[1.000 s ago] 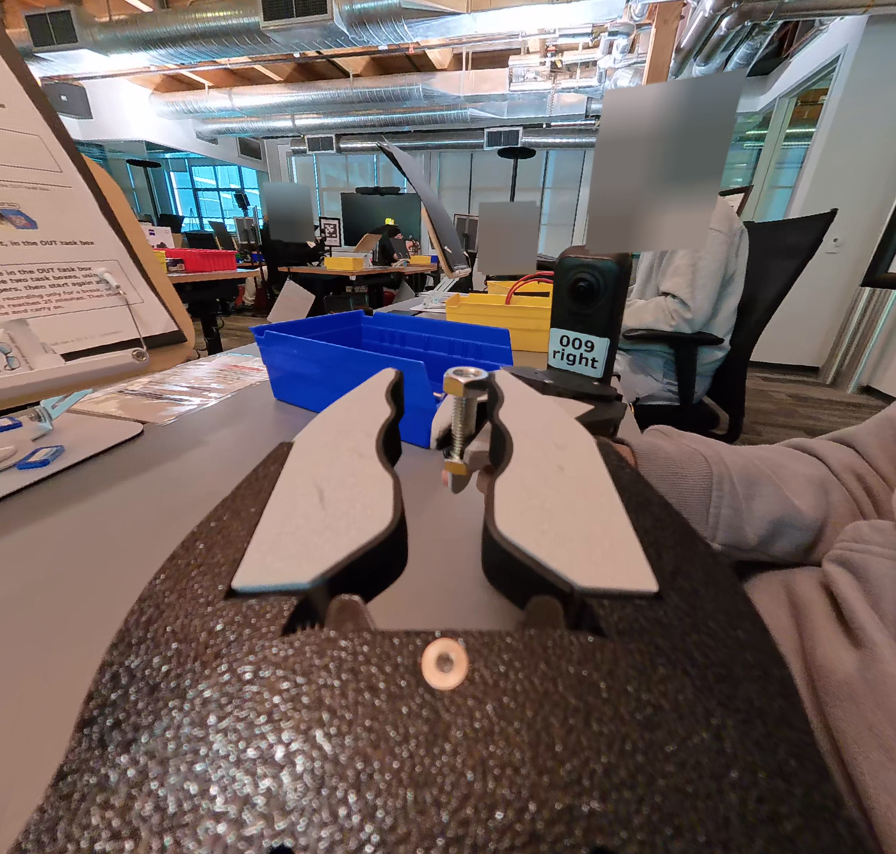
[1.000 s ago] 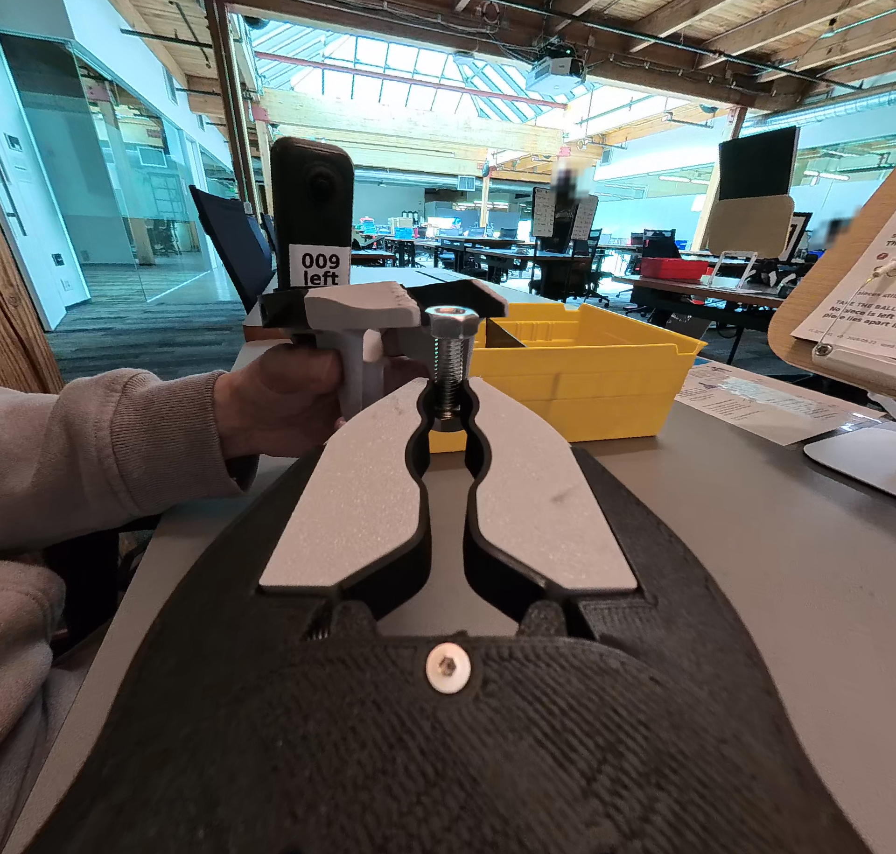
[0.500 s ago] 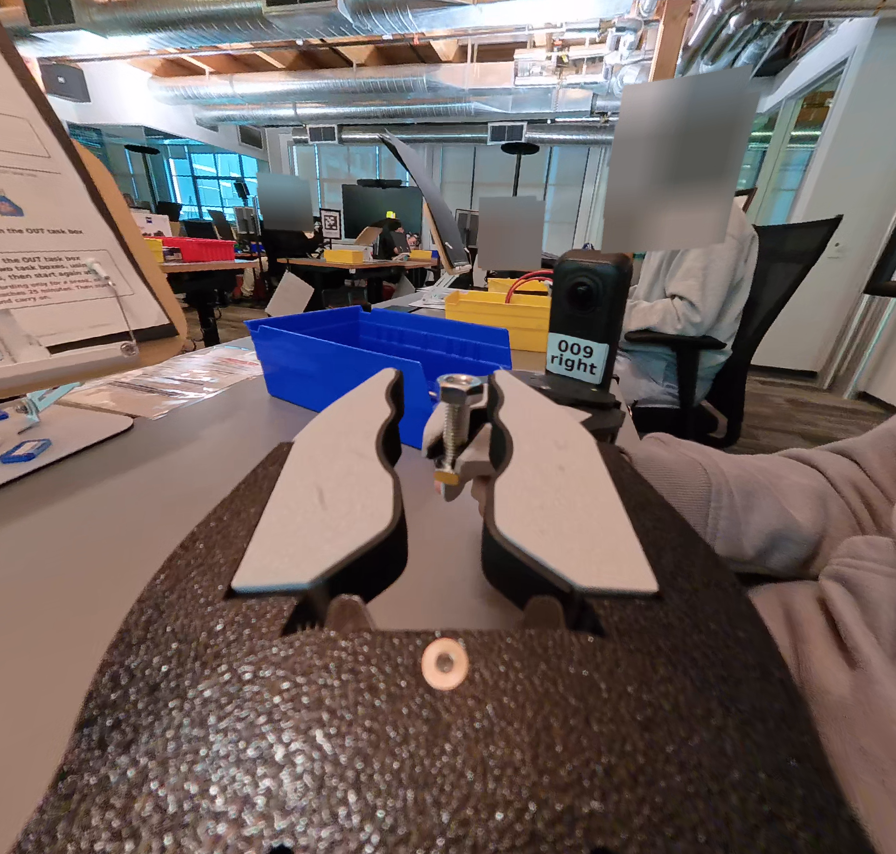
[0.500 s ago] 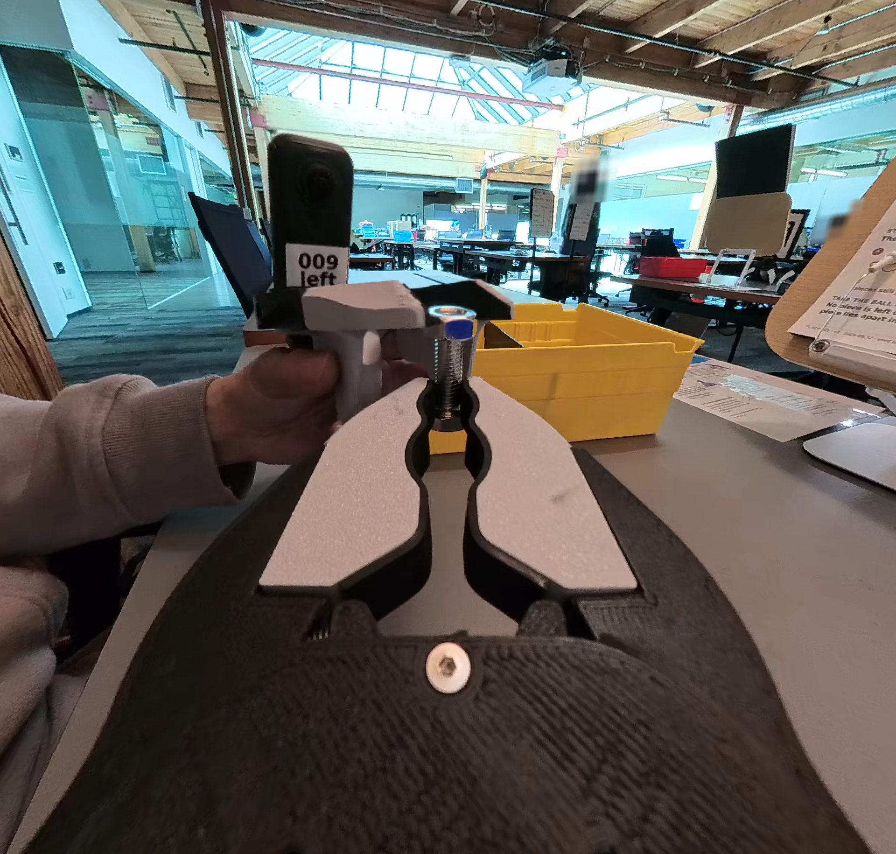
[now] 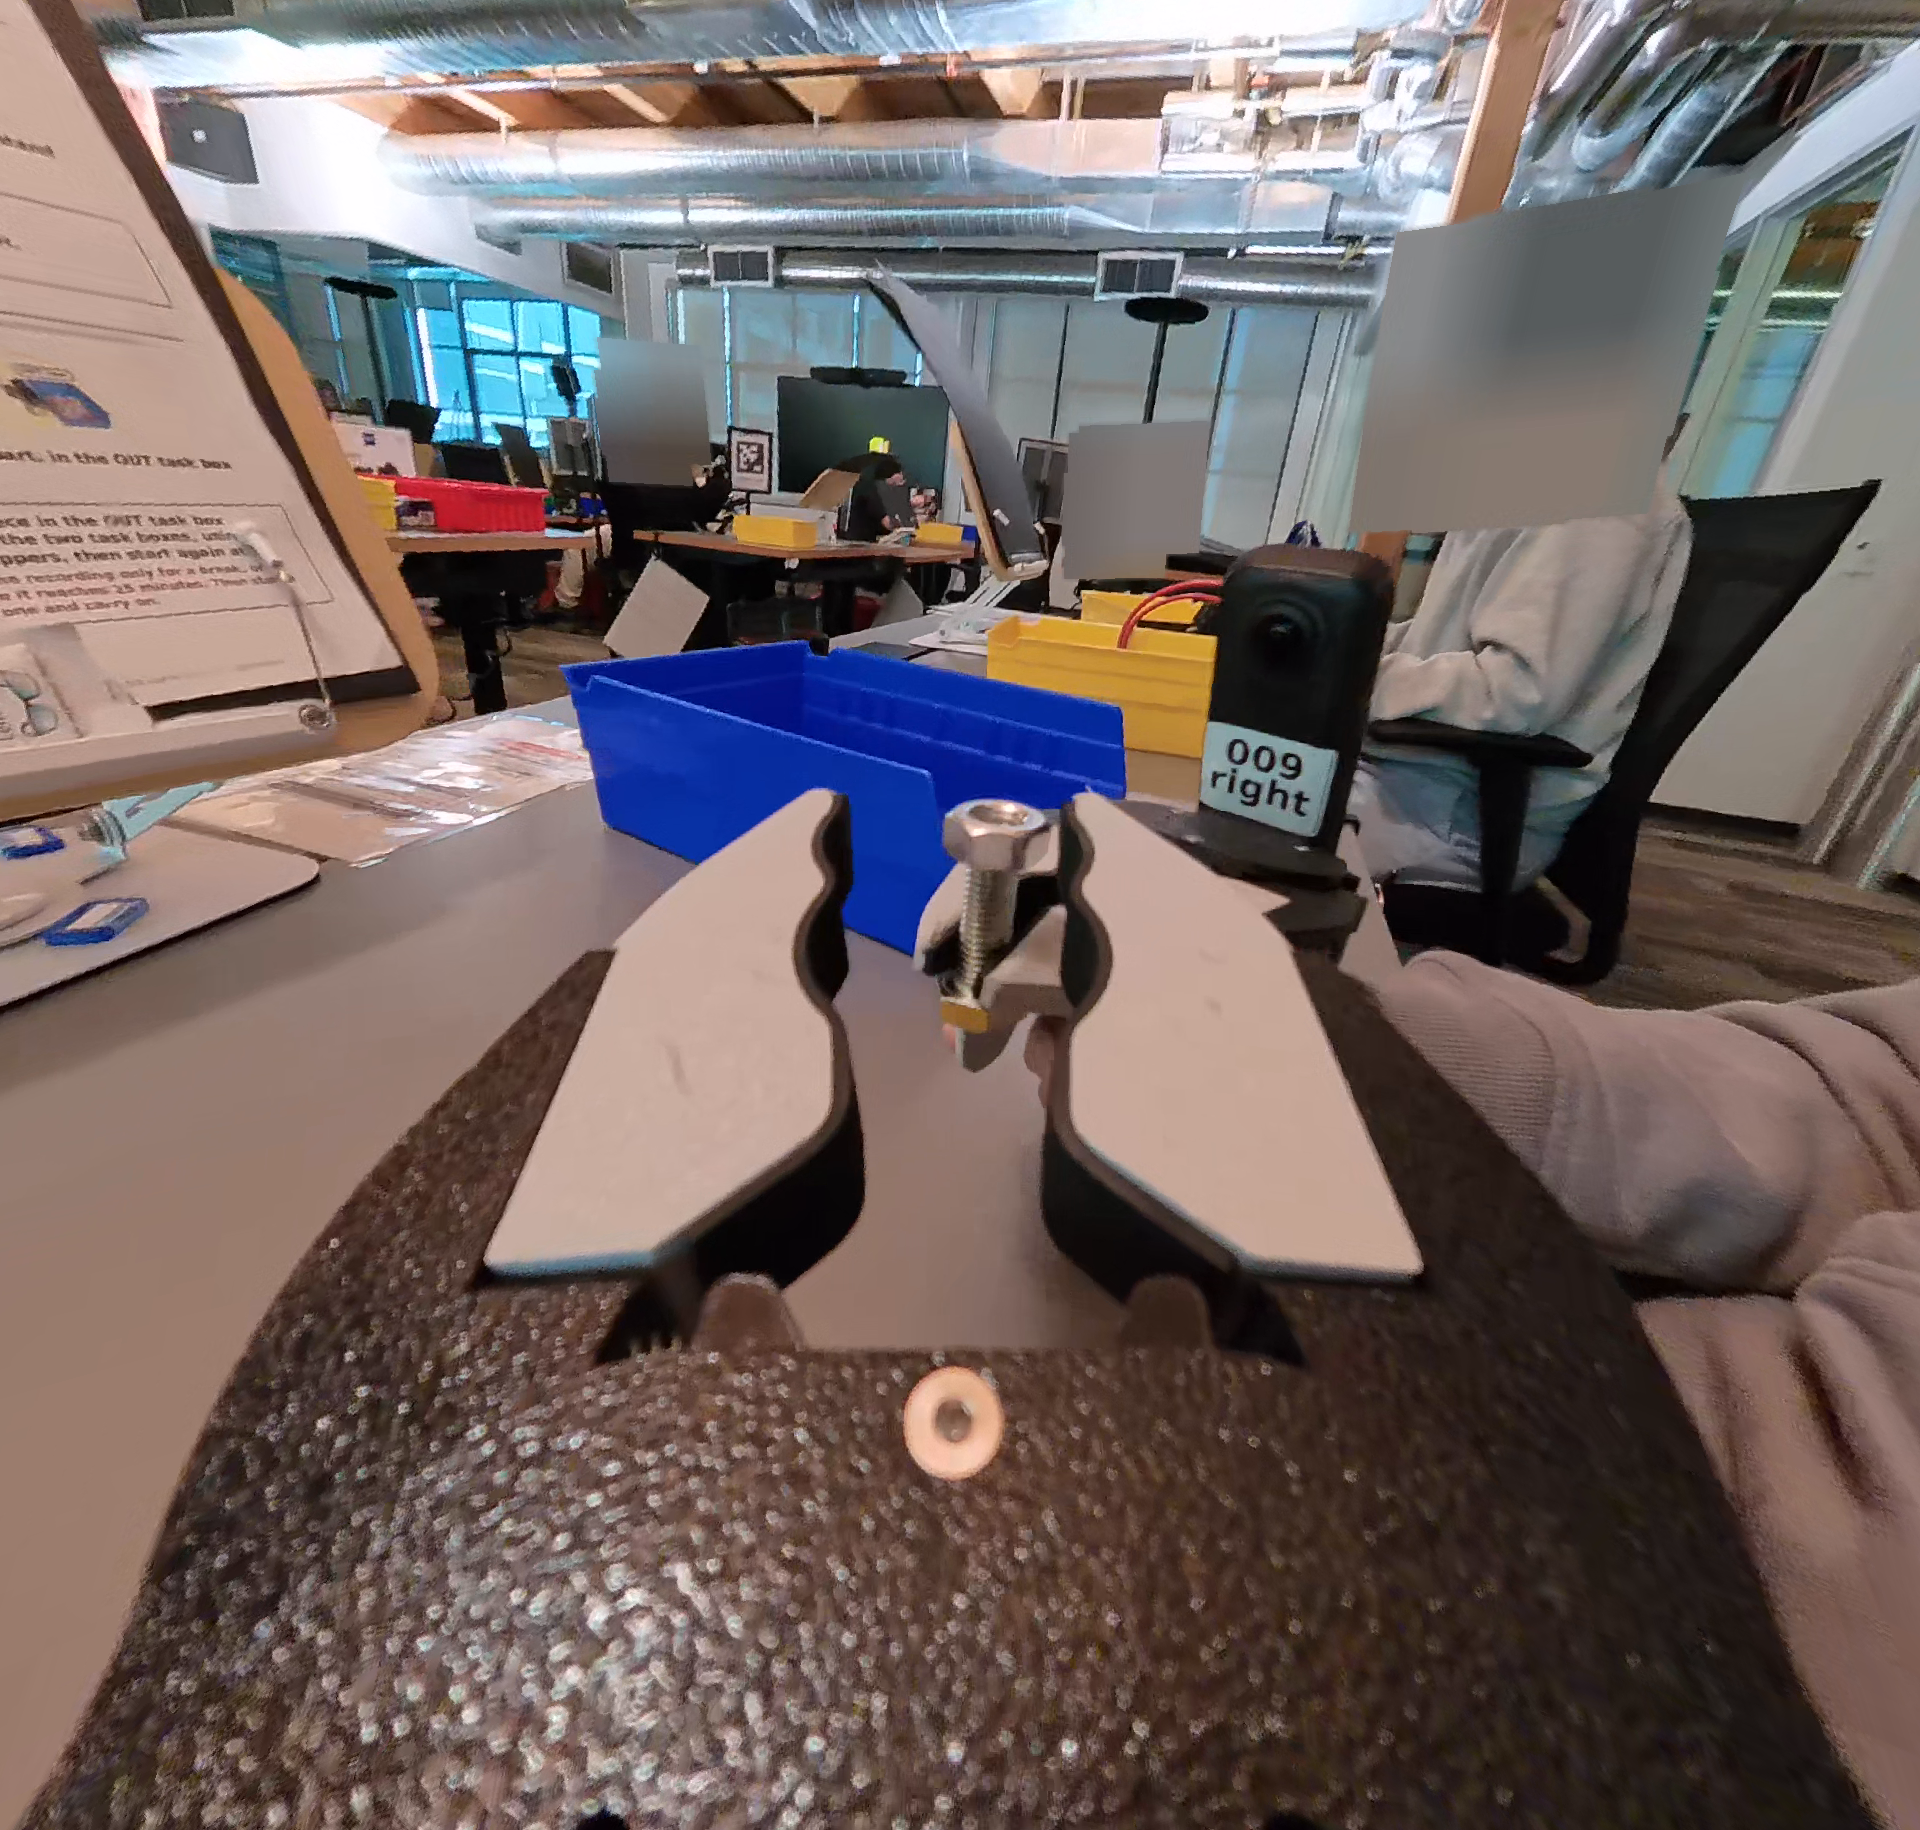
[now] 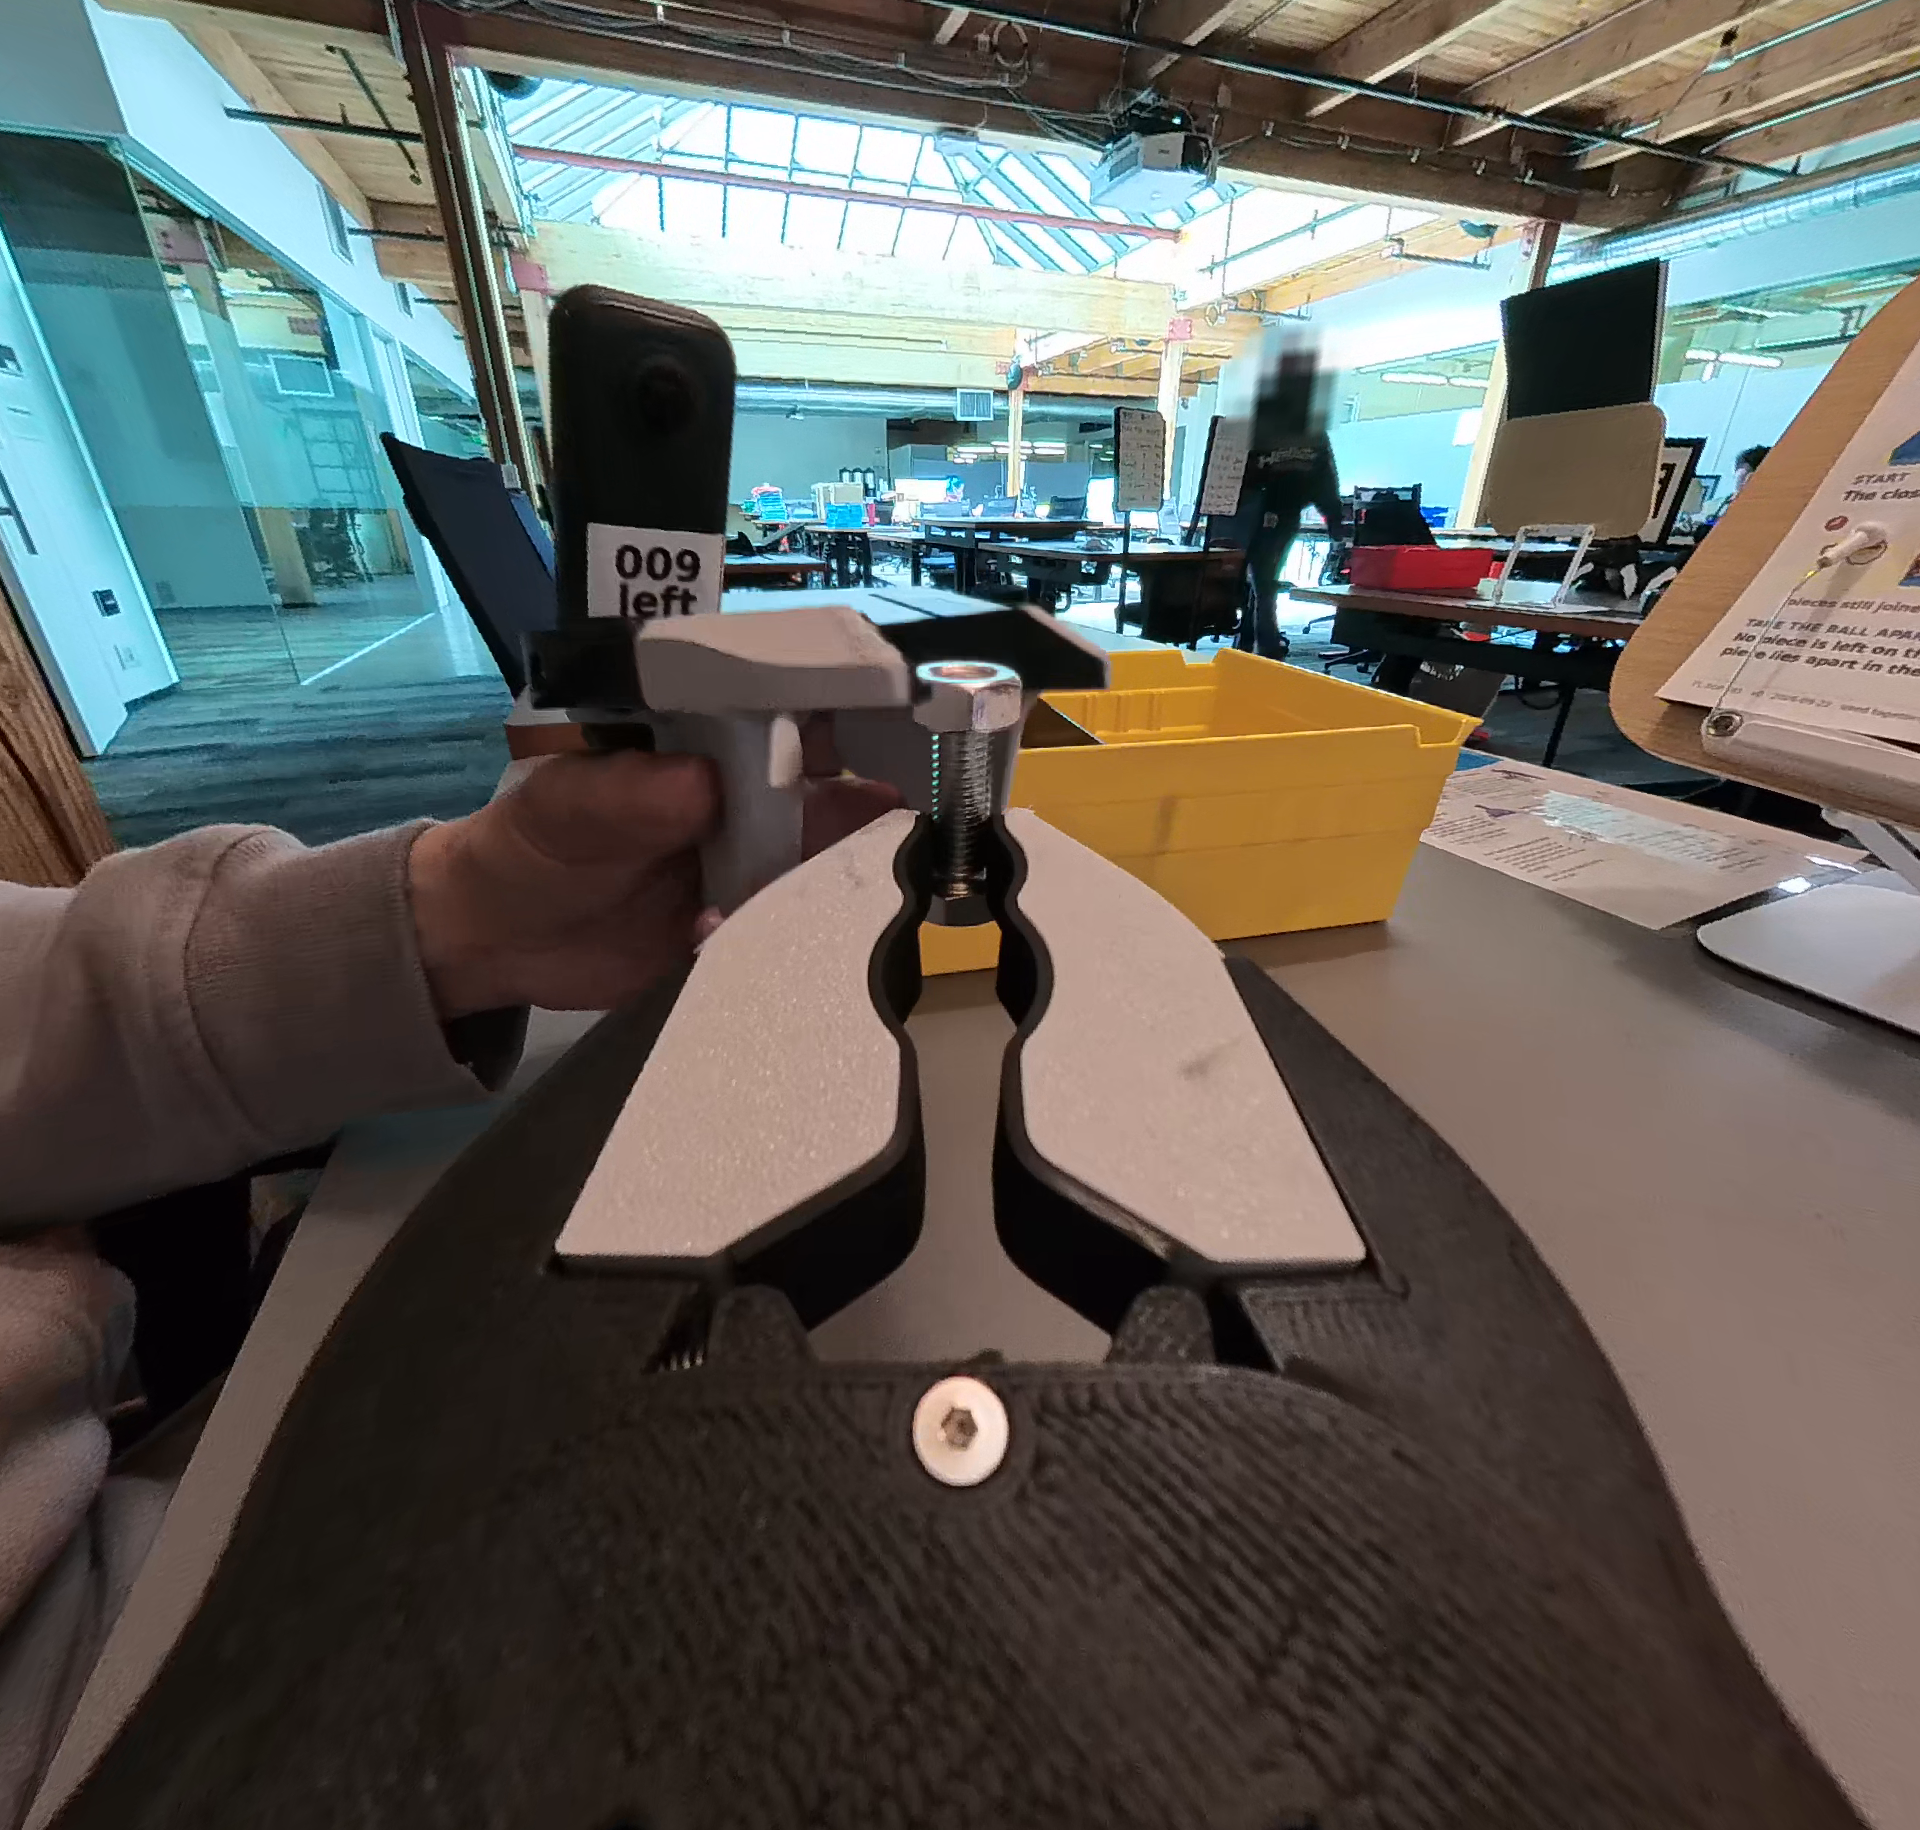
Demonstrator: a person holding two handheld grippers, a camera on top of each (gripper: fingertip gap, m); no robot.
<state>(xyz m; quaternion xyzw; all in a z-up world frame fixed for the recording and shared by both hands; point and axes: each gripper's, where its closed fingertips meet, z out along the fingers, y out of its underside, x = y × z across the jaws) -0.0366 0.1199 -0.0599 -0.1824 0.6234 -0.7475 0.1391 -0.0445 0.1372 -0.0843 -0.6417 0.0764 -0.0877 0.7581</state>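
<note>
Hands hold both grippers level above the counter (image 6: 1558, 1105) — right gripper (image 6: 961, 845) jaws clenched on an upright silver bolt (image 6: 966, 793), left gripper (image 5: 951, 845) jaws released around its head.

bolt bottom: the bolt (image 6: 961, 793) goes down between the right gripper (image 6: 961, 845) fingers, so its end is hidden.
far person: the person (image 6: 1288, 471) is blurry.

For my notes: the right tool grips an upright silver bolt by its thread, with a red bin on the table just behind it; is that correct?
Not quite: the bin behind the bolt is yellow, as the right wrist view shows. The right tool does grip the upright silver bolt by its thread.
</note>
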